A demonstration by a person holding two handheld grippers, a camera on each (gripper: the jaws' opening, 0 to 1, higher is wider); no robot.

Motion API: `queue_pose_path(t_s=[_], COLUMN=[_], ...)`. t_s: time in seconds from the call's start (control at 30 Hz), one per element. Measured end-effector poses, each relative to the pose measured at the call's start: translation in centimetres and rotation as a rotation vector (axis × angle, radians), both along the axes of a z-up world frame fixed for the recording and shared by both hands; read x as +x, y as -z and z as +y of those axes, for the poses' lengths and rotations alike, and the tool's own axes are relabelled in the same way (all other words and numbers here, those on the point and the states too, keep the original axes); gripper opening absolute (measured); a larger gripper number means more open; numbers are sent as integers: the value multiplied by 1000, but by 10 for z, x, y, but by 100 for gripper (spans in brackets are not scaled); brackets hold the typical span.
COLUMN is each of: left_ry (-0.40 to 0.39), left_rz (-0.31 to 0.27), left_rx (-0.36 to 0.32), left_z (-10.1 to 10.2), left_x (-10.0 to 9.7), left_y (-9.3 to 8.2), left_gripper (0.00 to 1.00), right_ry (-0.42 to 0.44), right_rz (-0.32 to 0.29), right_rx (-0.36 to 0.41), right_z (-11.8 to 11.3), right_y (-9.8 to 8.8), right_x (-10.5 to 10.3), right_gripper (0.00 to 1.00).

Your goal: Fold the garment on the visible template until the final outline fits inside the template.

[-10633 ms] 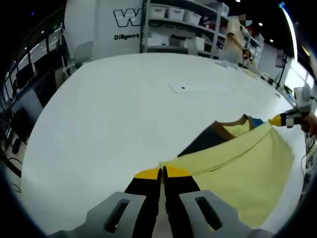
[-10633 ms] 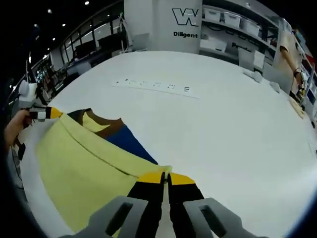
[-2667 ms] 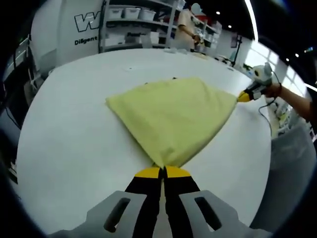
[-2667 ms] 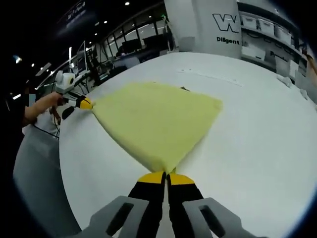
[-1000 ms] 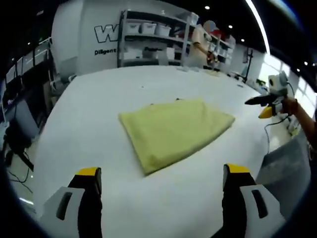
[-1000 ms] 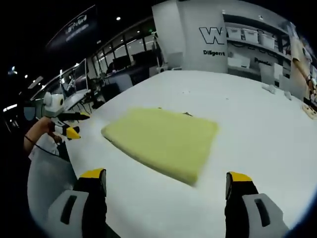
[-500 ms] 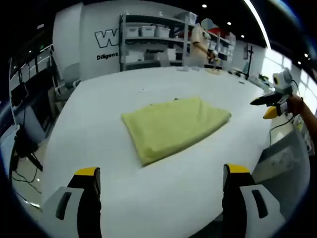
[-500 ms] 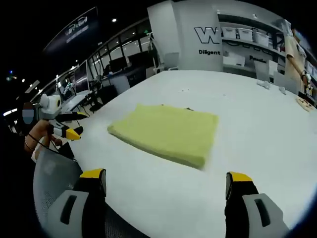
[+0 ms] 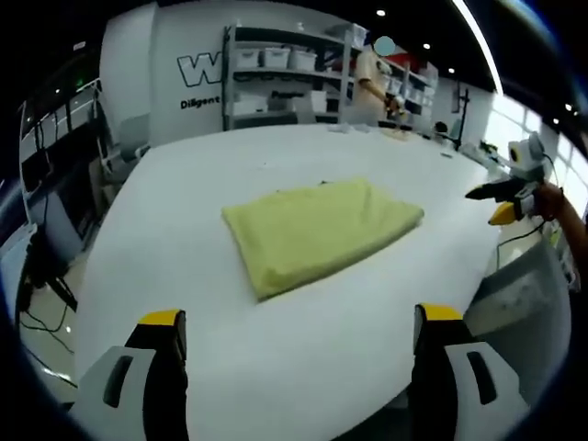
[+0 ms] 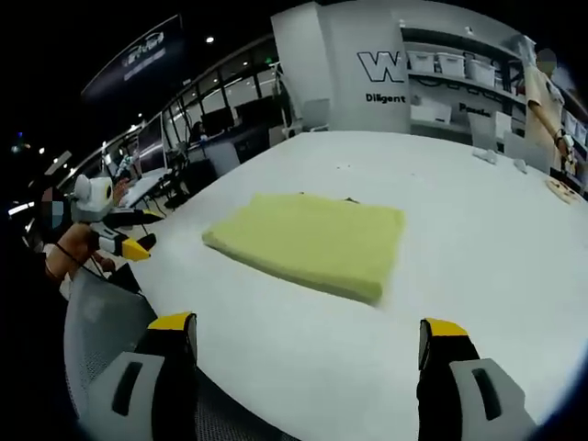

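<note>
The left hand-held gripper point(image 9: 296, 317) has grey jaw bodies with slotted holes, black fingers and yellow tips. The right hand-held gripper point(image 10: 308, 320) matches it: grey, black, yellow-tipped. A black cable hangs beneath it in the left gripper view.

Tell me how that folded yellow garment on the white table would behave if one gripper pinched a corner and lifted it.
The folded yellow garment is soft cloth in stacked layers, so it would likely sag and start unfolding rather than rise as a slab. It looks light for its size. On the smooth white table a push would probably slide or bunch it, not roll it.
</note>
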State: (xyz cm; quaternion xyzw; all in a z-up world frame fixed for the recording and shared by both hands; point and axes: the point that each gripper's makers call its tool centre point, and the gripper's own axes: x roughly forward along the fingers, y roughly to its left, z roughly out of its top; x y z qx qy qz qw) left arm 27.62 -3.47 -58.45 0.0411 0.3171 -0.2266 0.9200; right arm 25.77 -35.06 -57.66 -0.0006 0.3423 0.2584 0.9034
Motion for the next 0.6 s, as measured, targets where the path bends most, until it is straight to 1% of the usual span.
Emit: queue_pose_path(t_s=[0.07,0.13,0.4,0.6], left_ry=[-1,-4,4,10], left_rz=[-6,3,10,5], left_rx=[-9,-19,-16,-11], left_z=[-1,-1,-4,-4], left_x=[0,-1,-4,-1], left_y=[0,1,4,3], left_gripper=[99,99,99,99], right_ry=[-1,2,5,5], right_rz=[9,12,11,14], right_rx=[-6,-12,-17,-27], right_z=[-1,-2,-5,-6], right_y=[3,5,5,7], right_x=[-2,-3,-5,-6], right_gripper=[99,99,99,99])
